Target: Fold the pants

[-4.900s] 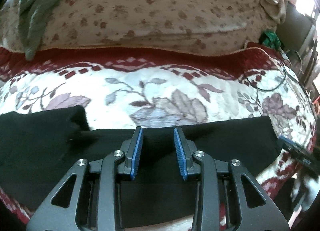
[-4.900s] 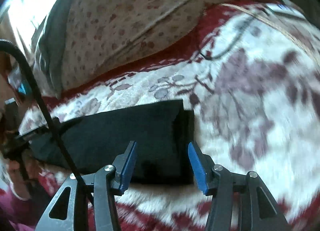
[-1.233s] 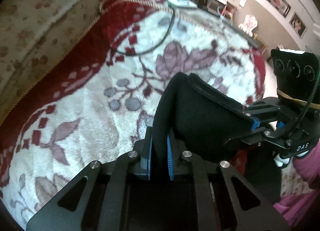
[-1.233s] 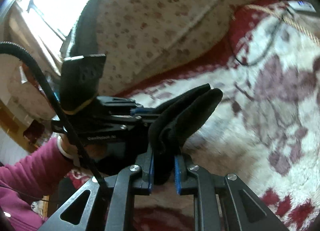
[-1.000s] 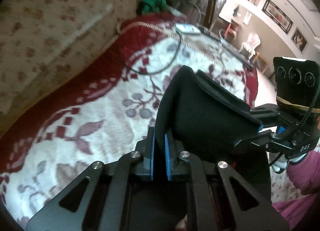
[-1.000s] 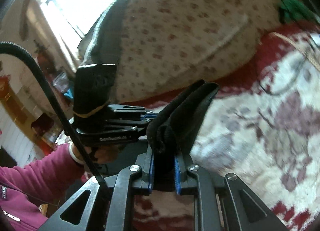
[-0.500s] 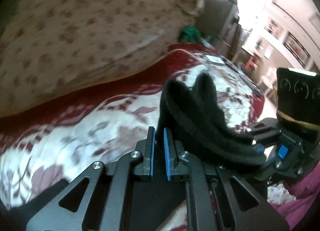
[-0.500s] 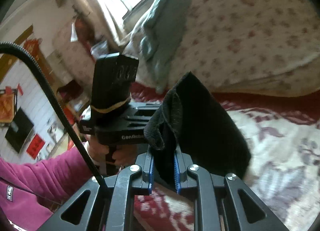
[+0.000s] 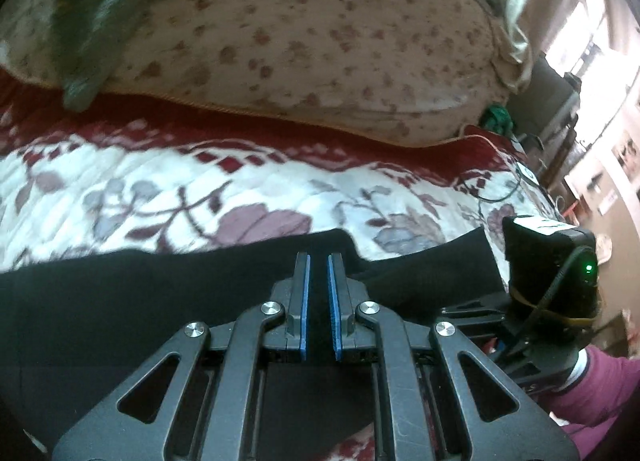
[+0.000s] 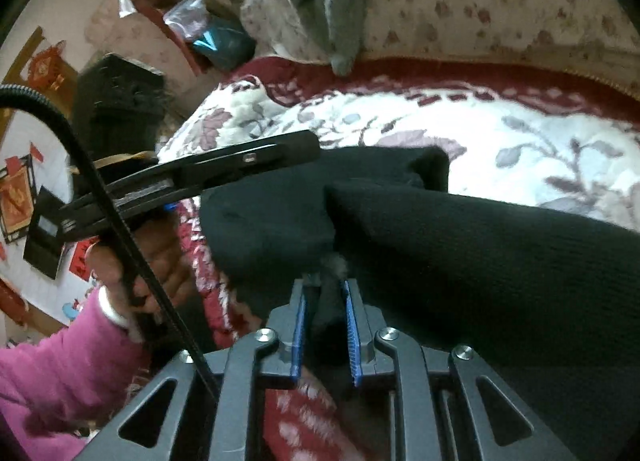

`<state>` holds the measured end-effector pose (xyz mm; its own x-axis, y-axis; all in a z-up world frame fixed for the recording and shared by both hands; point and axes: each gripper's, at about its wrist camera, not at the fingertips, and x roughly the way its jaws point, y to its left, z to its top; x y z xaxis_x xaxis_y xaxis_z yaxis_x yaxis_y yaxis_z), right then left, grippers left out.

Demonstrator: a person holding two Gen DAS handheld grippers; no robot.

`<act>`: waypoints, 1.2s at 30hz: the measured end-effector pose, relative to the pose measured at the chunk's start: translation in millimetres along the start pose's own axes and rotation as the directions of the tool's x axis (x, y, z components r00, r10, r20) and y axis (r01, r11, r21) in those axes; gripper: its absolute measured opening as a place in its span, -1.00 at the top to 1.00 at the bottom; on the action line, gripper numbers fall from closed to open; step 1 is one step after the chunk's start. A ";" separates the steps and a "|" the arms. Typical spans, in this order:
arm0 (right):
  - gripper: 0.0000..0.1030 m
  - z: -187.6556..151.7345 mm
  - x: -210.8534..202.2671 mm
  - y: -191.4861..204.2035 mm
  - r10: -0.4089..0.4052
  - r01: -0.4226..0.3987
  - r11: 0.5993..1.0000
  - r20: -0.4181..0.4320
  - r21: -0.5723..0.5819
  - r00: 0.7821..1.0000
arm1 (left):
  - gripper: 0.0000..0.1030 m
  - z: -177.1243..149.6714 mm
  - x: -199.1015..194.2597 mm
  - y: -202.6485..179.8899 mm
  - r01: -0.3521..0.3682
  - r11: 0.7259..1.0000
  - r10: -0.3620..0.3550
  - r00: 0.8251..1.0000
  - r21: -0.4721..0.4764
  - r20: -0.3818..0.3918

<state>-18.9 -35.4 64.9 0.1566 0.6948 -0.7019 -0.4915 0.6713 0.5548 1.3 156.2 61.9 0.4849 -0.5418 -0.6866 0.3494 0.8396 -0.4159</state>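
Note:
The black pants (image 9: 120, 301) lie across the flowered bedspread (image 9: 200, 189), one end doubled over the rest. My left gripper (image 9: 318, 259) sits low over them, shut on a layer of black cloth that fills the narrow gap between its blue pads. In the right wrist view, my right gripper (image 10: 325, 285) holds a bunched edge of the pants (image 10: 480, 261); its jaws are opening, with the cloth still between the pads. The left gripper's fingers (image 10: 256, 157) reach in just to the left, over the same fold.
A large flowered quilt (image 9: 300, 41) is heaped along the far side of the bed, with a grey-green cloth (image 9: 88, 21) draped on it. A dark cable (image 9: 492, 197) and a green item (image 9: 496, 115) lie at the far right corner. A hand in a pink sleeve (image 10: 60, 361) grips the left tool.
Both grippers have swung across the bed with the lifted end of the pants and come down. The cloth that hung raised between them now rests on the spread-out part.

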 end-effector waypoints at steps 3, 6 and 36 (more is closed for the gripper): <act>0.40 0.8 -13.6 -2.3 0.085 -0.086 0.994 0.014 0.066 0.996 | 0.85 -3.0 -3.6 2.0 -0.004 1.000 0.004 1.000 -0.023 0.002; 0.32 -5.2 -60.4 0.3 0.115 -0.122 0.990 0.105 0.064 0.988 | 0.82 -9.4 -11.6 -3.6 0.001 0.999 -0.001 1.000 -0.043 0.009; 0.35 -56.2 -134.2 -131.7 -0.079 -0.032 0.928 0.279 0.372 0.957 | 0.17 -58.8 39.7 -76.4 -0.147 0.989 0.144 0.986 -0.032 -0.082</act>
<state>-23.3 -231.6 60.9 0.4272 0.6841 -0.5912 -0.1423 0.6965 0.7033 -53.3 72.8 31.3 0.4624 -0.4103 -0.7860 0.2489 0.9109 -0.3291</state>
